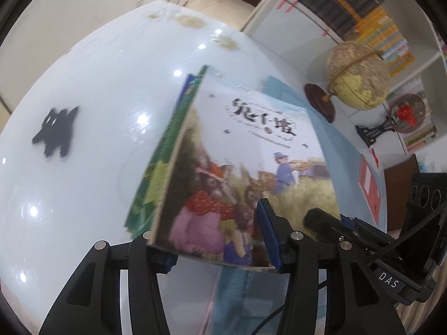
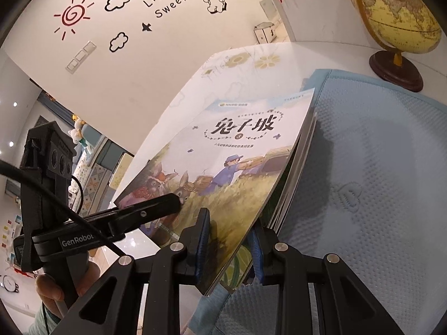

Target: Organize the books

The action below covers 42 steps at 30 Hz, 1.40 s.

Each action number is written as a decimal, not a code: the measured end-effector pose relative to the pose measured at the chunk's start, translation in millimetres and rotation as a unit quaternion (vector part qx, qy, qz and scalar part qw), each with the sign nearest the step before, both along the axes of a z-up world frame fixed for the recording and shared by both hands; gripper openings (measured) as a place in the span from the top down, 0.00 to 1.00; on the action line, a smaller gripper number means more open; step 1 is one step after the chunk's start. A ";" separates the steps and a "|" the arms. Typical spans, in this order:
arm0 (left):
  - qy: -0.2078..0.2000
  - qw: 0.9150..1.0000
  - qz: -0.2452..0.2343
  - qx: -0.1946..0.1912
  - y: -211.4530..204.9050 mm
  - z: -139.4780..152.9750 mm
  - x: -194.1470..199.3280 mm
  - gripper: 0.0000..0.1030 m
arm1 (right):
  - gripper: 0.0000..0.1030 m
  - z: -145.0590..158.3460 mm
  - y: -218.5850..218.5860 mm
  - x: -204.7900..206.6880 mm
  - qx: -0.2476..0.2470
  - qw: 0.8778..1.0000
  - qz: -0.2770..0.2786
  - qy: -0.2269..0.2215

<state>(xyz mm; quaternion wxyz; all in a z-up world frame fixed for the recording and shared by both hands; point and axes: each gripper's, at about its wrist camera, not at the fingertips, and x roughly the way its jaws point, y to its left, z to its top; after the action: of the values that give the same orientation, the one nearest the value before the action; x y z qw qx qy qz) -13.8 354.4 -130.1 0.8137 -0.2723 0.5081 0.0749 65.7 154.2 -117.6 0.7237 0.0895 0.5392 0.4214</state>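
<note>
So the biggest thing here is the white table (image 1: 83, 153), glossy, with ceiling lights reflecting off it and a black cat-shaped mark (image 1: 56, 131) on the far side. On top of it there's a light blue quilted mat (image 2: 377, 181), and a globe (image 2: 396, 19) on a dark wooden stand sits at the mat's far corner. Behind that, a bookshelf (image 1: 349, 2) full of dark and yellow spines. The other wall has cartoon stickers, a red sun, clouds and "Life is Sweet" (image 2: 164, 0).

The task thing is a small stack of picture books (image 2: 223, 162). The top one has donkeys and a figure in blue on the cover, with a green book (image 1: 156, 167) under it. The stack is tilted up, with its far edge down at the mat and its near edge raised.

The right gripper (image 2: 229, 247) is clamped on the near edge of the stack, one blue pad on the cover and one underneath. The left gripper (image 1: 218, 247) has its fingers apart. They straddle a corner of the stack, and I can't see either pad actually pressing on it. A hand (image 2: 47, 290) shows at the bottom, holding the left gripper's handle.
</note>
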 end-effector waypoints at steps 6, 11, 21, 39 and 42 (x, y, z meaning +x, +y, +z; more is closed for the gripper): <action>0.038 0.995 0.036 0.084 7.3 -1.4 -14.2 0.54 | 0.74 -10.1 11.6 0.2 -0.032 0.999 0.013 0.000; 0.035 0.989 0.048 0.133 -0.2 10.9 -24.0 0.54 | 0.74 -12.5 -0.1 -1.2 -0.040 0.999 0.024 0.007; -0.012 0.987 -0.032 0.155 -89.5 44.6 32.8 0.54 | 0.74 -15.1 -115.3 15.6 -0.060 0.997 -0.039 0.016; -0.018 0.970 -0.225 0.095 -347.5 21.3 170.3 0.54 | 0.61 -47.8 -408.4 89.1 -0.111 0.965 -0.232 0.051; -0.010 0.970 -0.231 0.079 -380.9 7.8 195.7 0.54 | 0.55 -53.2 -453.3 114.5 -0.125 0.958 -0.254 0.040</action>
<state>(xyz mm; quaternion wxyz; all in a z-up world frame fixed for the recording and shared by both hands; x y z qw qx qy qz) 181.9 -26.5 -122.3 0.8328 -0.0833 0.5417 -0.0783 180.2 -299.2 -170.9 0.7900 0.1495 0.5756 0.1489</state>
